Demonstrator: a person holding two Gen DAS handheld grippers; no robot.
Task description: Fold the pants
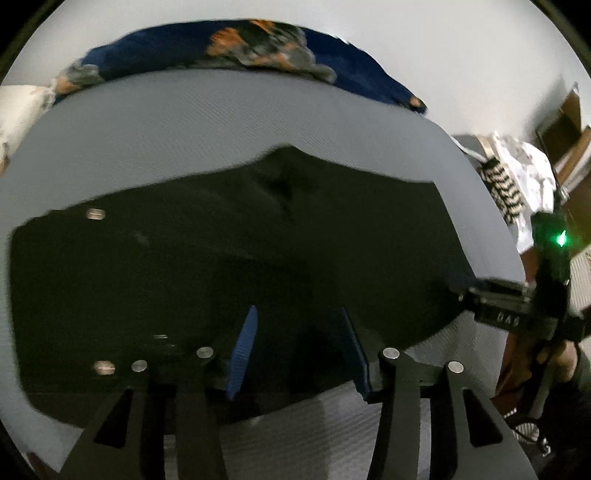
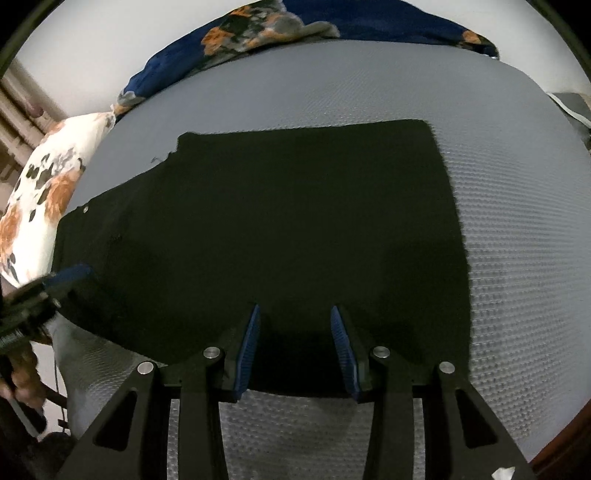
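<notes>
The black pants (image 2: 280, 229) lie folded flat on the grey textured mattress (image 2: 517, 258), near its front edge; the left gripper (image 1: 299, 350) hovers over their near hem, jaws parted, gripping nothing; the right gripper (image 2: 295, 347) likewise stands part open and empty above that edge, likely poised to lift it for another fold.

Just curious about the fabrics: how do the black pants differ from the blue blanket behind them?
The pants are plain black; the blanket is blue with orange and grey flowers. The pants lie flat in the middle of the mattress; the blanket is bunched along its far edge. Both are cloth resting on the mattress.
</notes>
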